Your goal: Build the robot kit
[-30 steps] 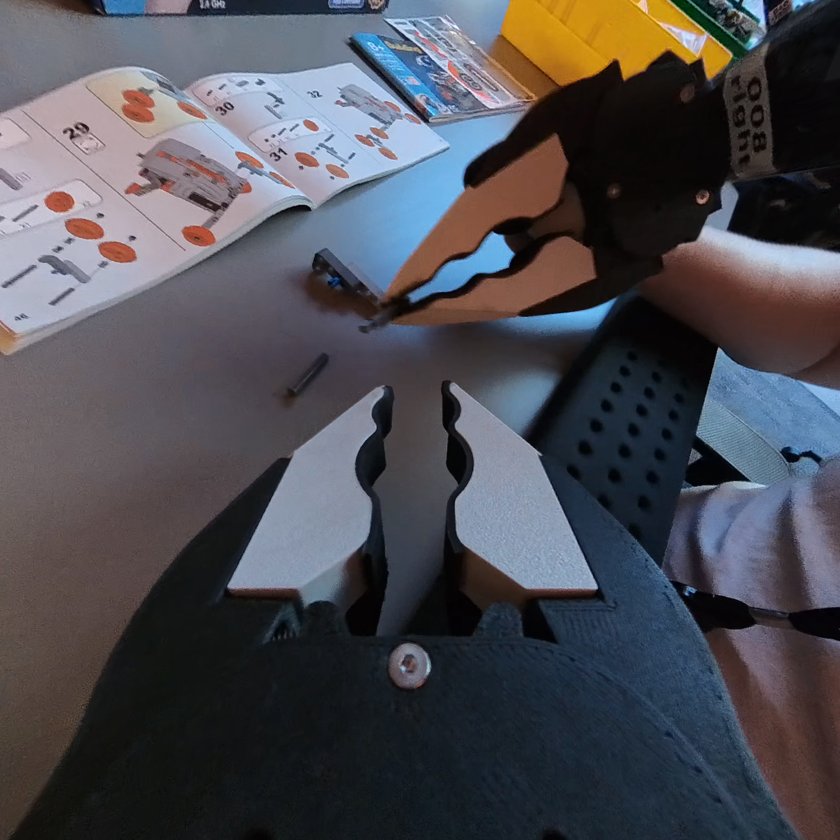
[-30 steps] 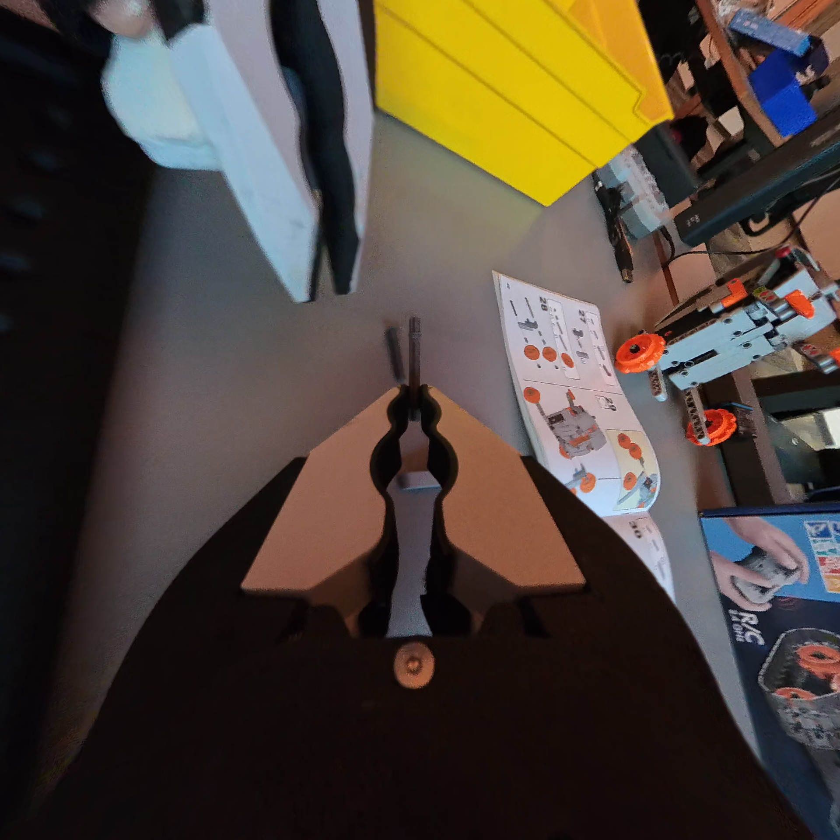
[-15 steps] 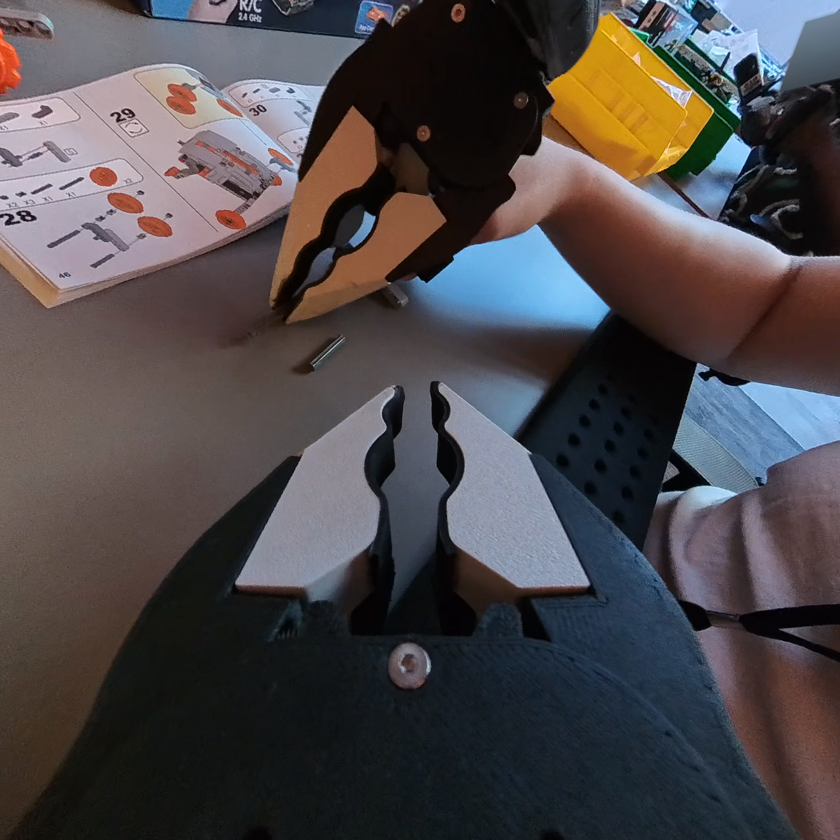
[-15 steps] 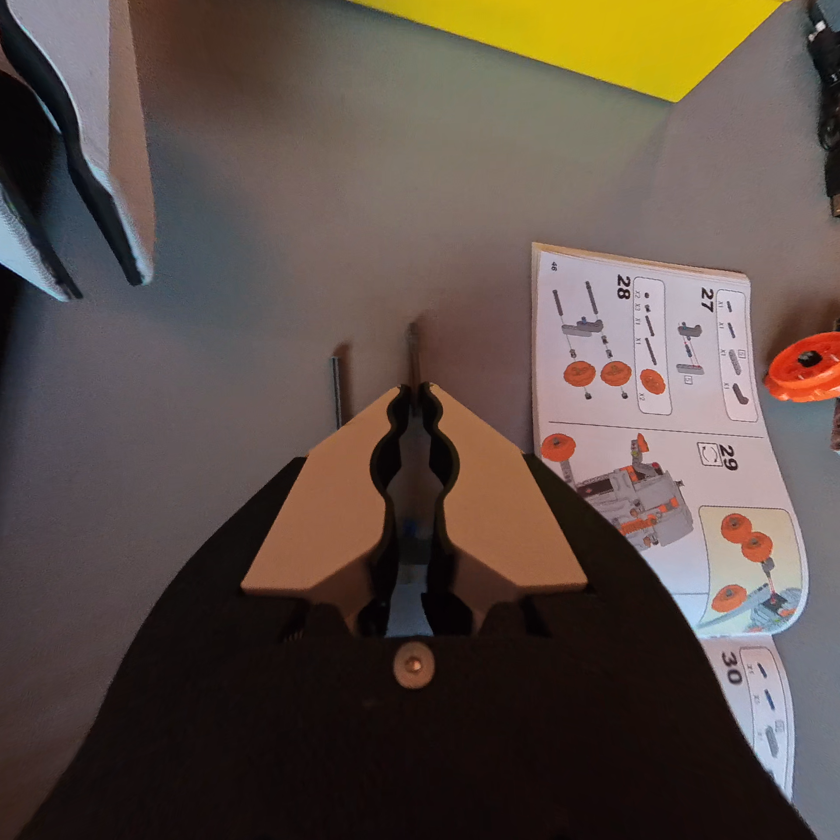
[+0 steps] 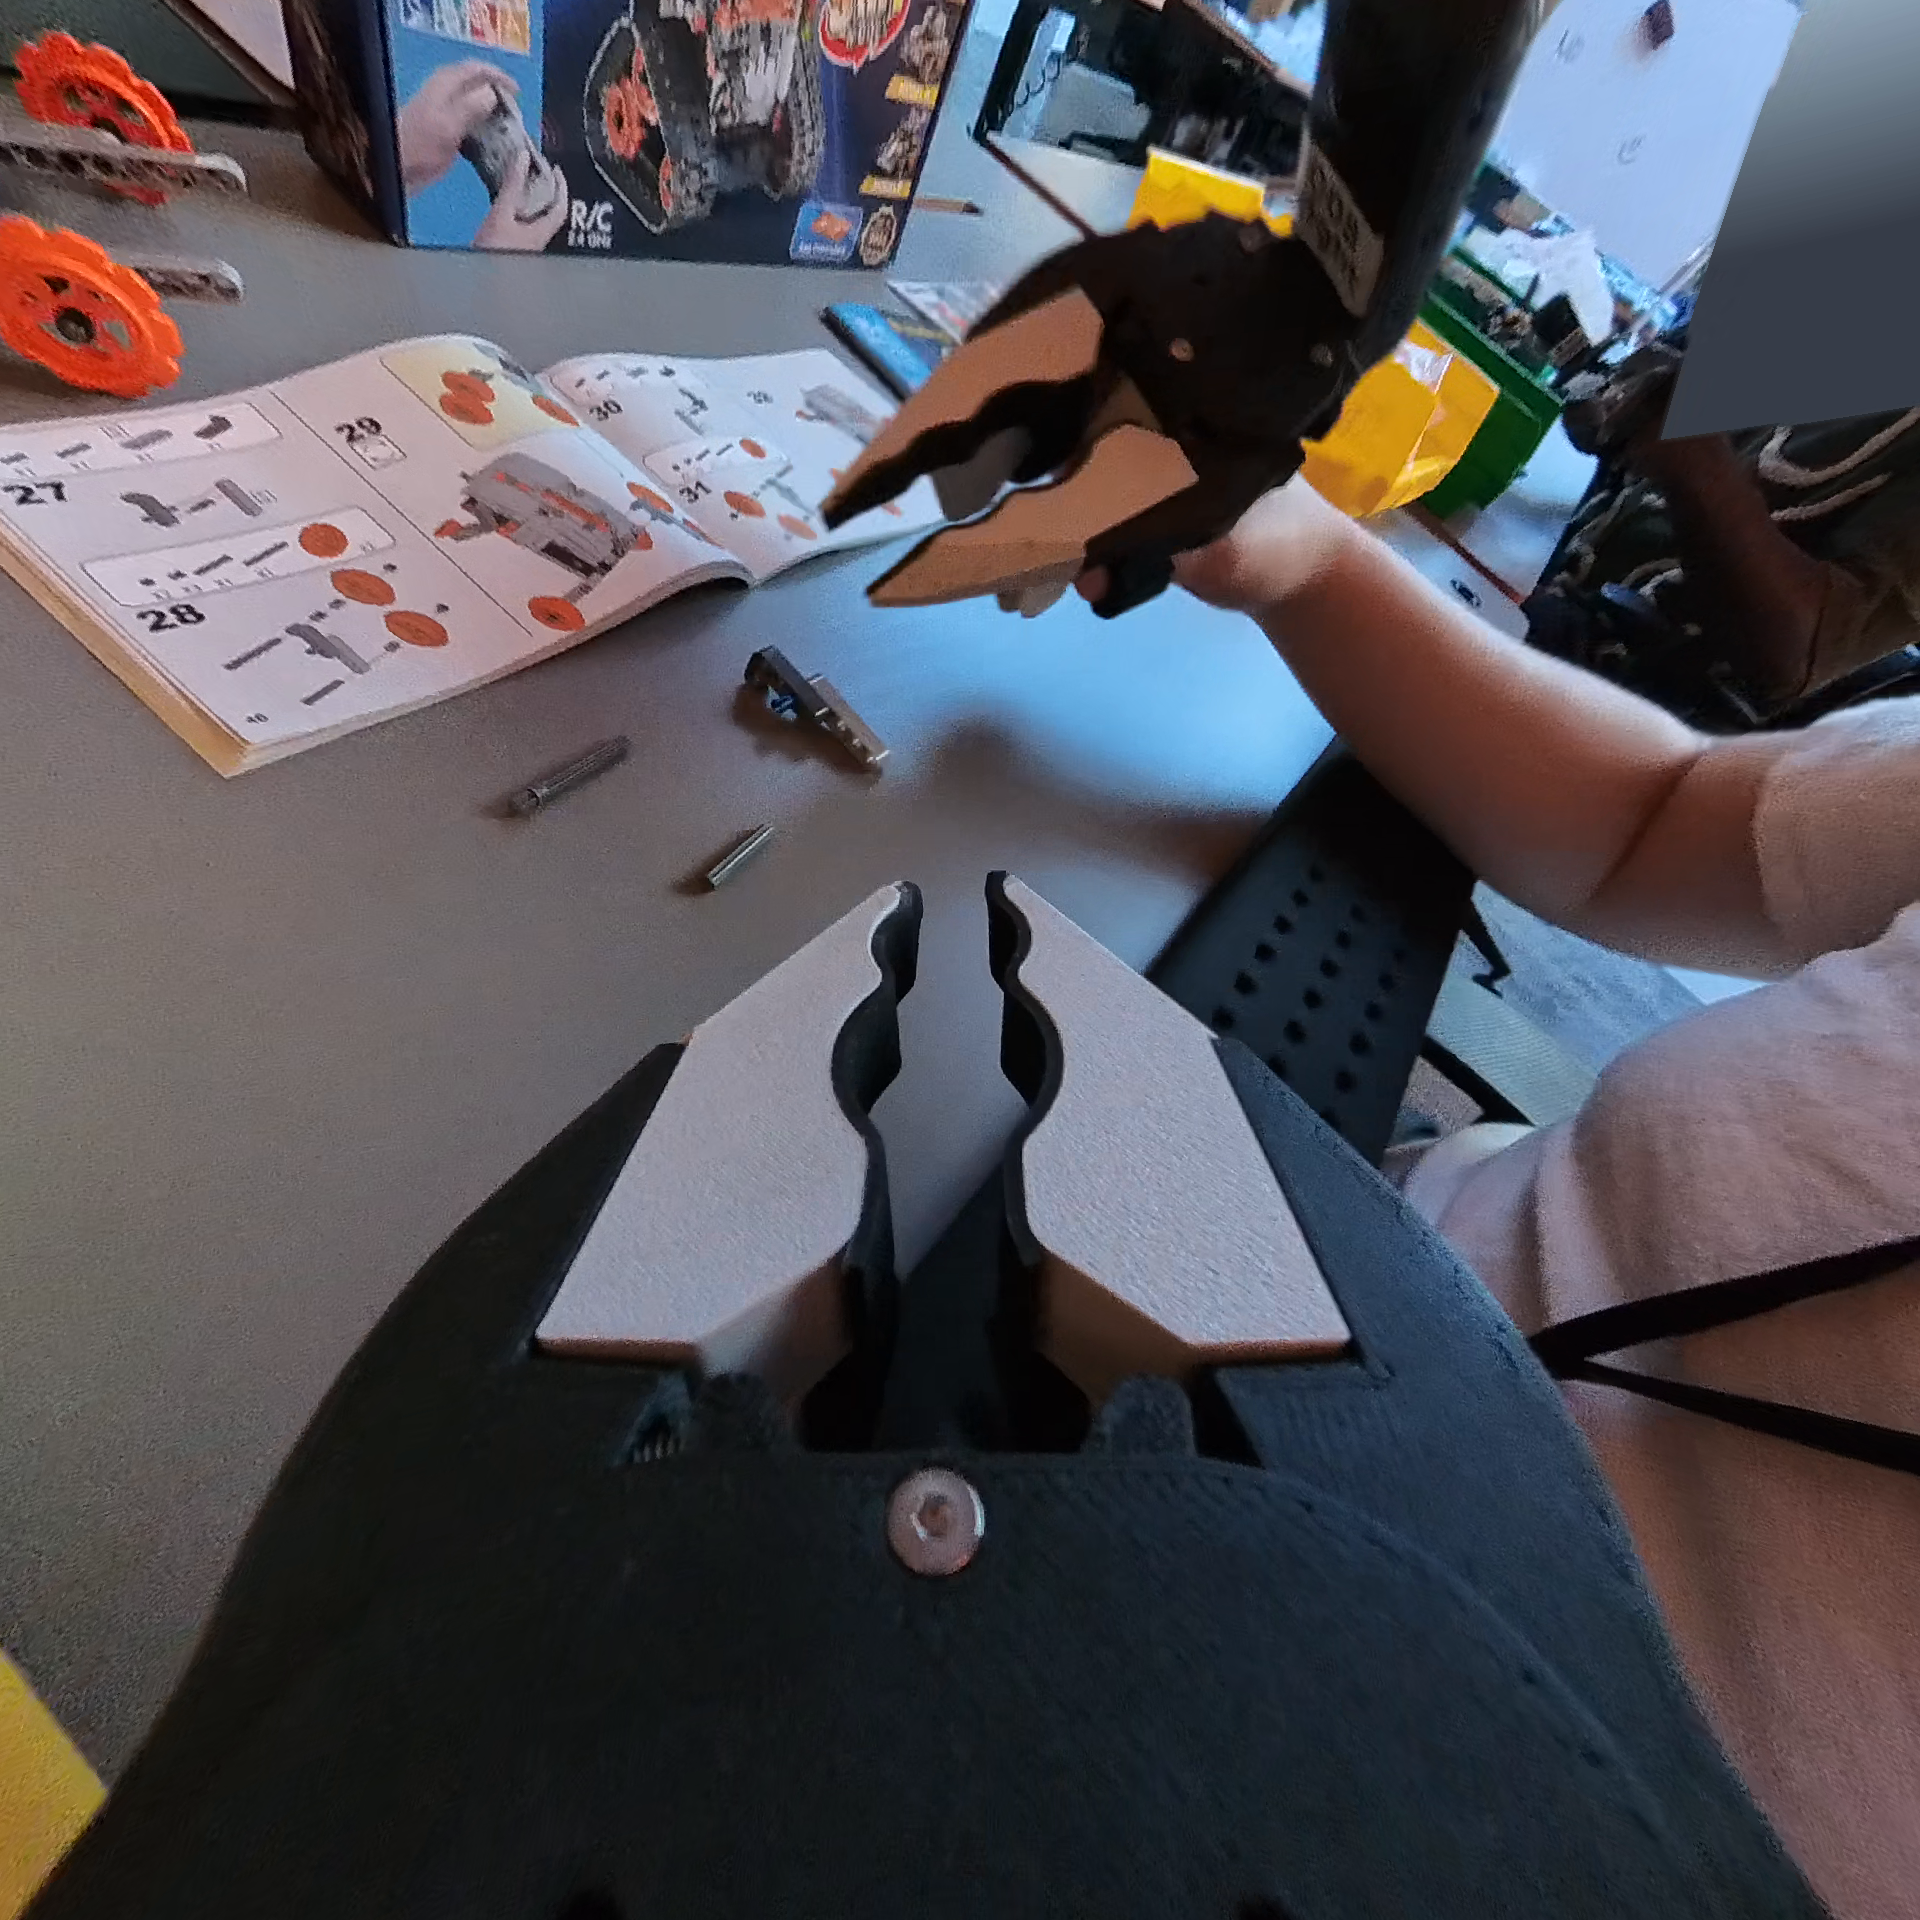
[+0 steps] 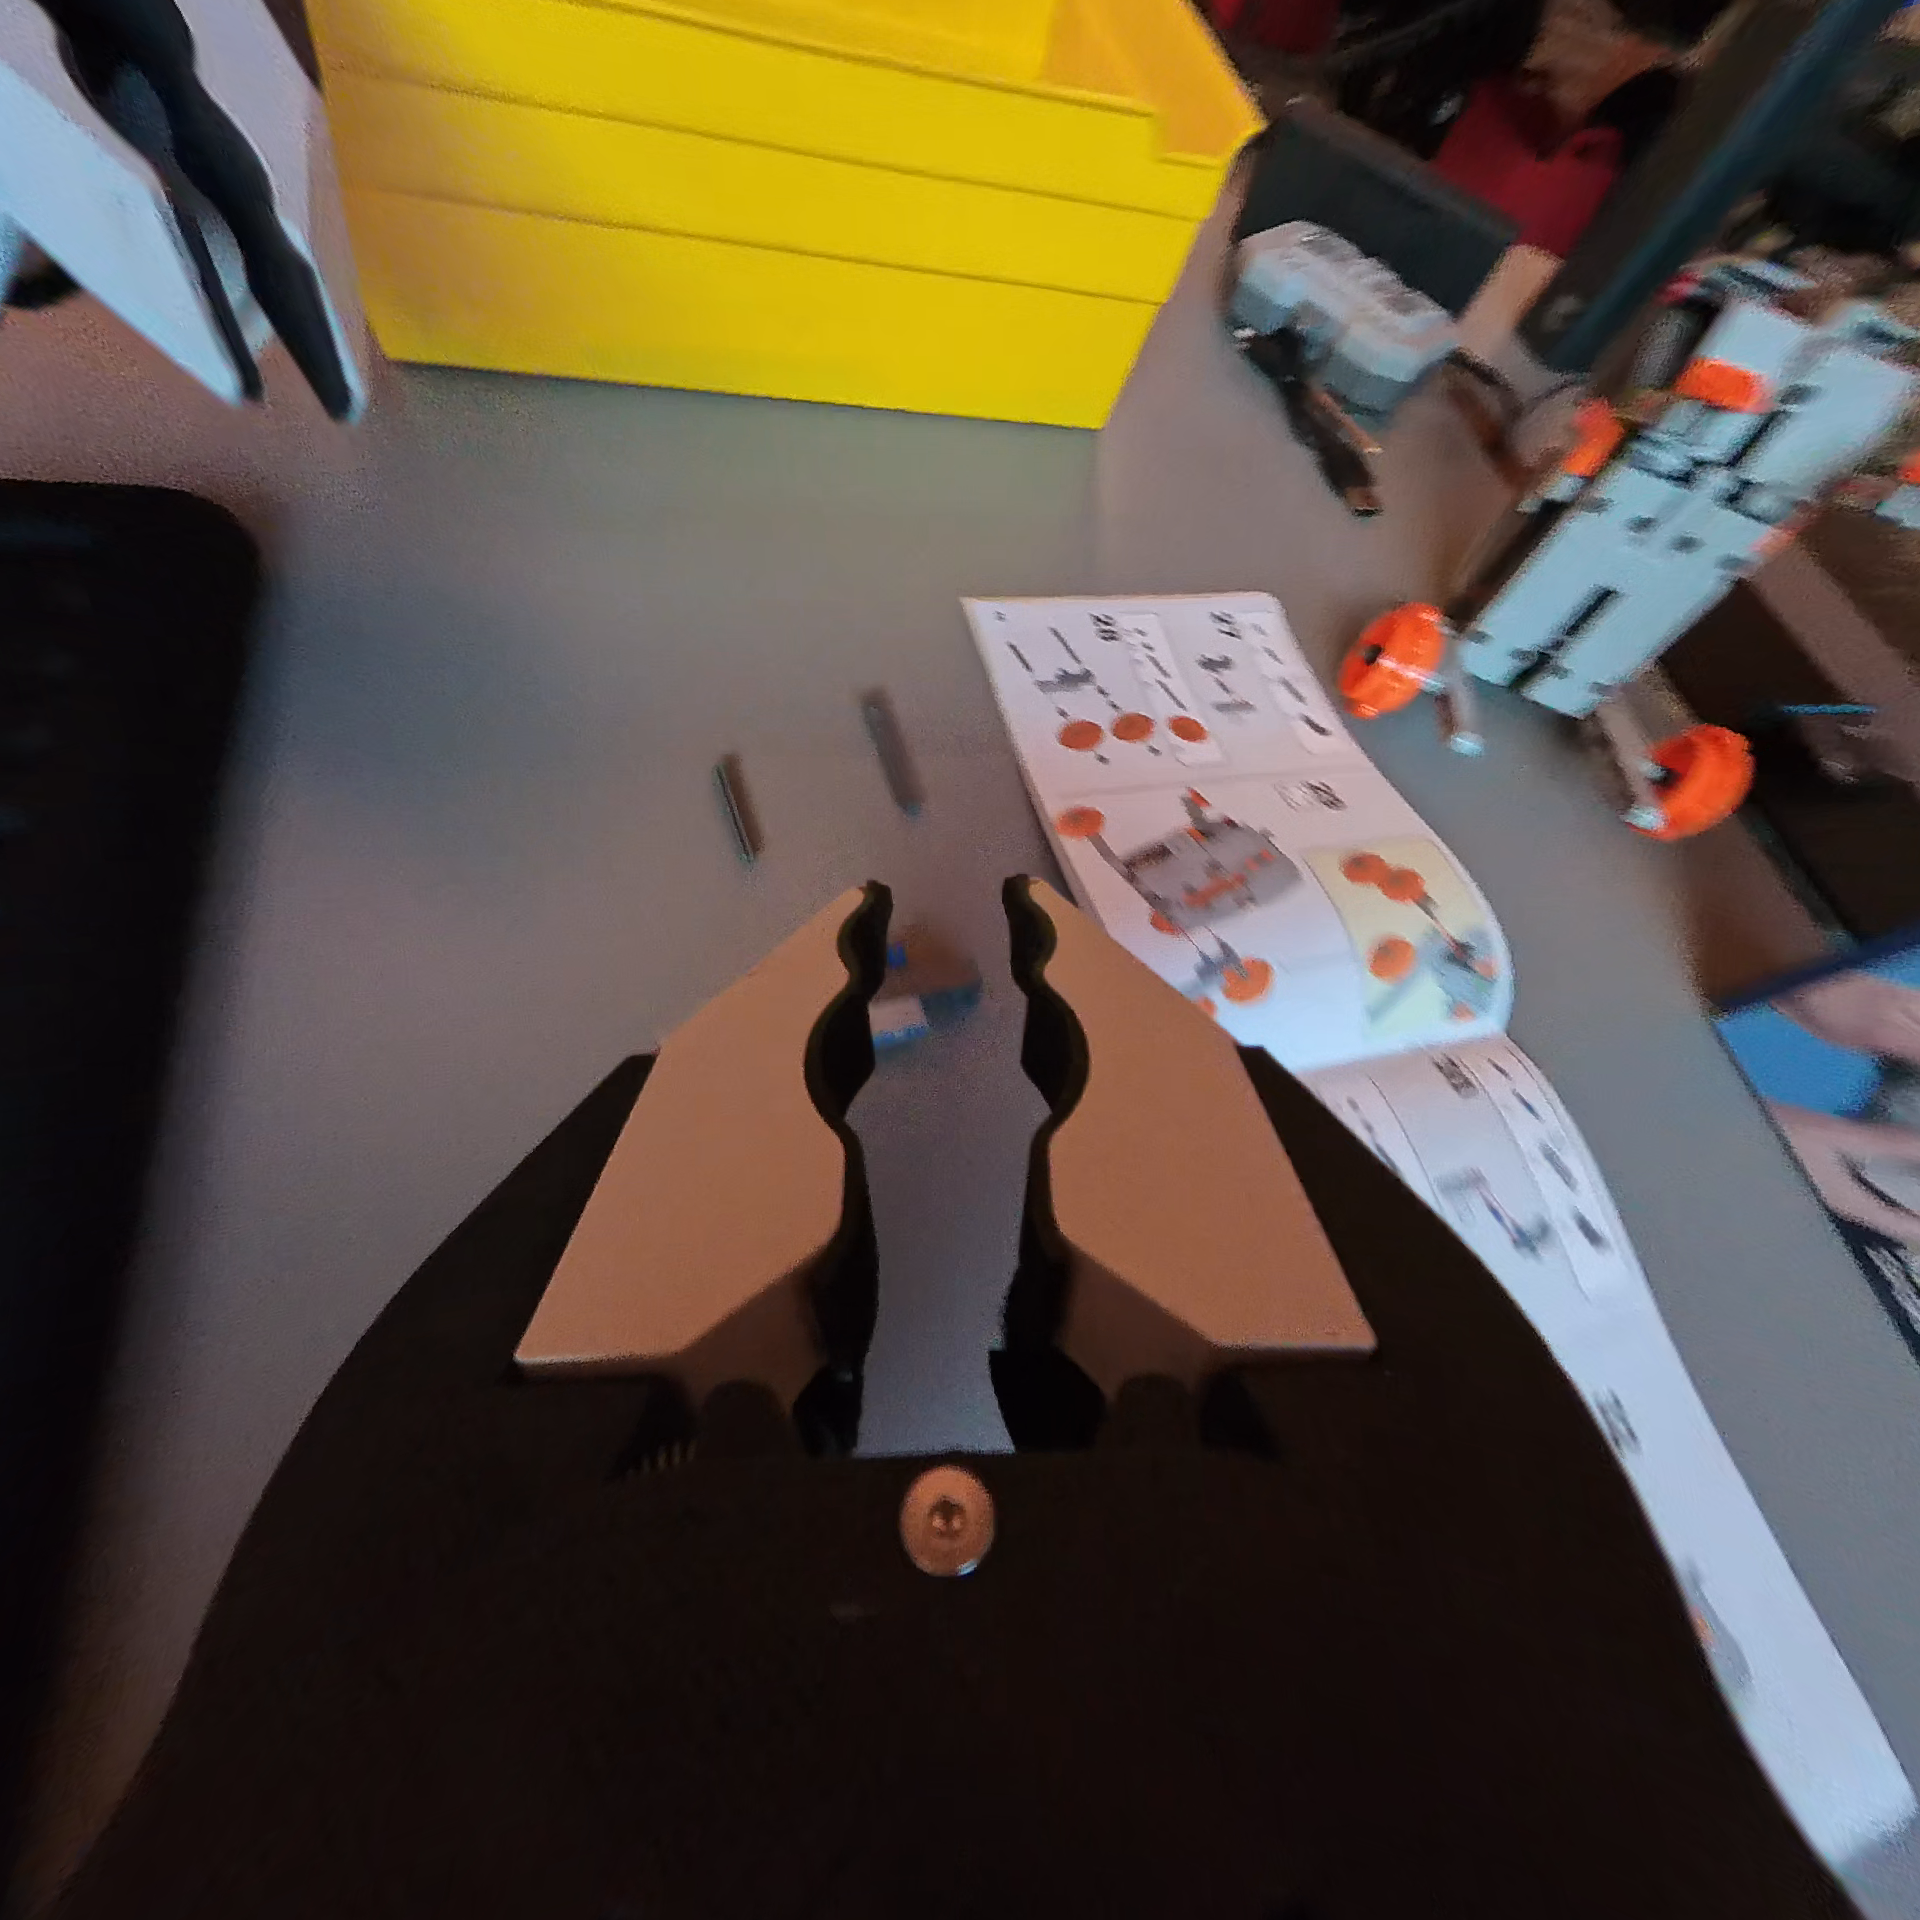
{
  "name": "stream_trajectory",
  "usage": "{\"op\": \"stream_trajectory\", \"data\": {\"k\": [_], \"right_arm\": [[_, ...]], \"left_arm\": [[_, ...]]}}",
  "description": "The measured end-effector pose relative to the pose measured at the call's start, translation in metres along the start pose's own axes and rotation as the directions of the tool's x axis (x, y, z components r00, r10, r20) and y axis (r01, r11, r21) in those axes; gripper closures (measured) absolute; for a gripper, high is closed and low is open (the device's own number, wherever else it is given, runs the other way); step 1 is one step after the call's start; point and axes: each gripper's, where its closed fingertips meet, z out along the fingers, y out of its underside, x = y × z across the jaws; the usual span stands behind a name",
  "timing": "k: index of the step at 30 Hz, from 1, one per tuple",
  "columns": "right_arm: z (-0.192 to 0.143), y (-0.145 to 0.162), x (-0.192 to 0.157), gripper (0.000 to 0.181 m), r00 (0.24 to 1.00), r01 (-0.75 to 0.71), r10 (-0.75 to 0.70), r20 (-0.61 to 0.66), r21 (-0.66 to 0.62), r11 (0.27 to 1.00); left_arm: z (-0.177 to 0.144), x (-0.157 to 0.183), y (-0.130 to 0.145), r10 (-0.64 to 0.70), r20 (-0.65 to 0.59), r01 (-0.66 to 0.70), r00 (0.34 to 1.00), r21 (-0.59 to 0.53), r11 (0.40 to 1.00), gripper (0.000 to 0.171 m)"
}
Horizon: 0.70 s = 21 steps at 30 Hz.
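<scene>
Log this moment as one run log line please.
left gripper: open, empty, near short pin | right gripper: open, empty, above grey beam | long pin: on table

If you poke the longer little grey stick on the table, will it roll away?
Probably. The longer grey pin looks round and slim, lying flat on the smooth table, so a sideways nudge likely rolls it. It looks rigid and light, perhaps slippery to pinch.

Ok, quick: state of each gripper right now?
Left gripper: open, empty, above the table.
Right gripper: open, empty, raised over the small grey beam piece.
</scene>
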Motion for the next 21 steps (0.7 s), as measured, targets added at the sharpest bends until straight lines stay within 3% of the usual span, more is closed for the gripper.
{"op": "stream_trajectory", "data": {"k": [4,10,21], "right_arm": [[-0.035,0.021,0.008,0.16,0.99,-0.036,0.043,-0.137,0.051,0.998],[-0.059,0.033,0.008,0.16,0.97,-0.088,0.107,-0.219,0.097,0.991],[-0.064,0.04,0.01,0.161,0.96,-0.078,0.098,-0.261,0.085,0.993]], "left_arm": [[-0.014,0.003,-0.009,-0.003,-0.014,0.003,1.0,0.037,0.999,0.161],[-0.032,0.009,-0.022,-0.01,-0.026,0.012,1.0,0.091,0.996,0.161],[-0.067,-0.005,-0.039,-0.013,0.048,0.005,0.999,0.161,0.987,0.162]]}}
